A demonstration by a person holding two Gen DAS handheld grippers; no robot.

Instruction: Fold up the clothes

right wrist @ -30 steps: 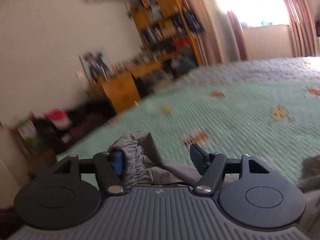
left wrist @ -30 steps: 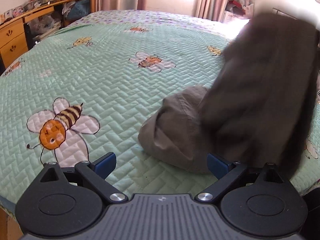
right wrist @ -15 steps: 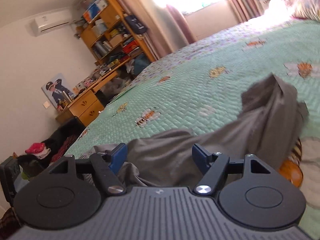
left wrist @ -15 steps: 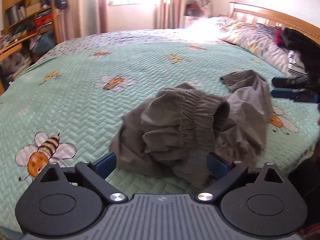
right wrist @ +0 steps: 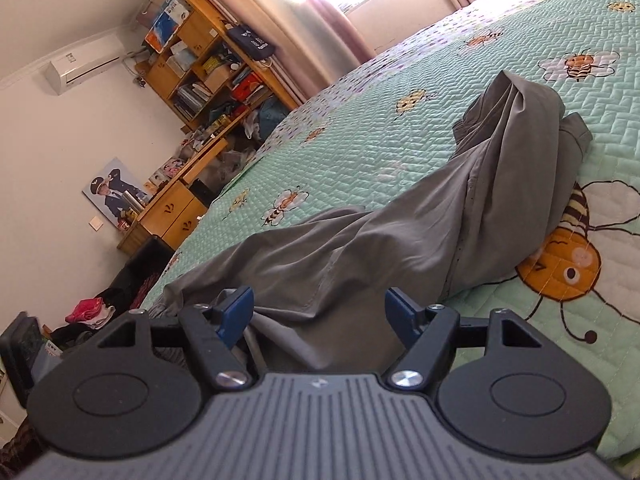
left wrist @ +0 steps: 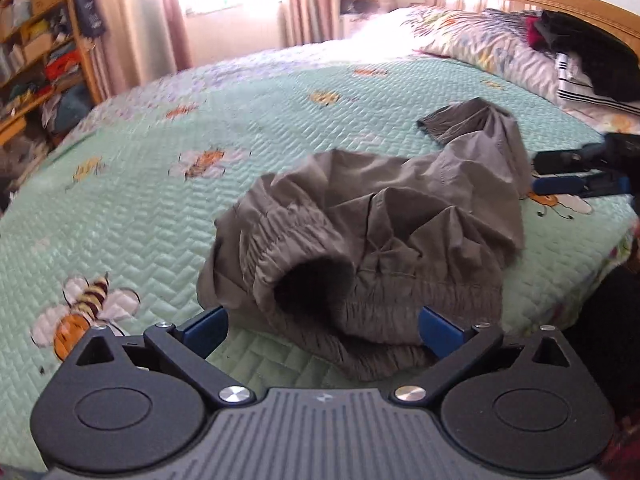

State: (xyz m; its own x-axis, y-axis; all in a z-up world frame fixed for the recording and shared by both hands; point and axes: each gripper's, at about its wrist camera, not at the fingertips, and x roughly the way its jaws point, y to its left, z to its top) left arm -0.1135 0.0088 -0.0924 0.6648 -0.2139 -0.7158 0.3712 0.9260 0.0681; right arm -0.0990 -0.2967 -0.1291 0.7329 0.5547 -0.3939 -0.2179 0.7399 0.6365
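Observation:
Grey trousers (left wrist: 376,236) lie crumpled on the green bee-print bedspread (left wrist: 160,216), elastic waistband towards me, one leg trailing to the far right. My left gripper (left wrist: 322,326) is open just before the waistband, its jaws wide on either side of the cloth. My right gripper (right wrist: 320,312) is open low over the trousers (right wrist: 400,236), which stretch away to a bunched leg end. The right gripper also shows at the right edge of the left wrist view (left wrist: 580,172).
Pillows (left wrist: 500,48) with a pile of dark clothes (left wrist: 588,56) lie by the wooden headboard. A wooden shelf and desk (right wrist: 200,92) stand left of the bed. The bed's near edge drops off at right (left wrist: 592,280).
The trousers dropped from the air onto the bed and now lie still. My right gripper let go of them and sank low over the cloth. Both views swung right towards the headboard.

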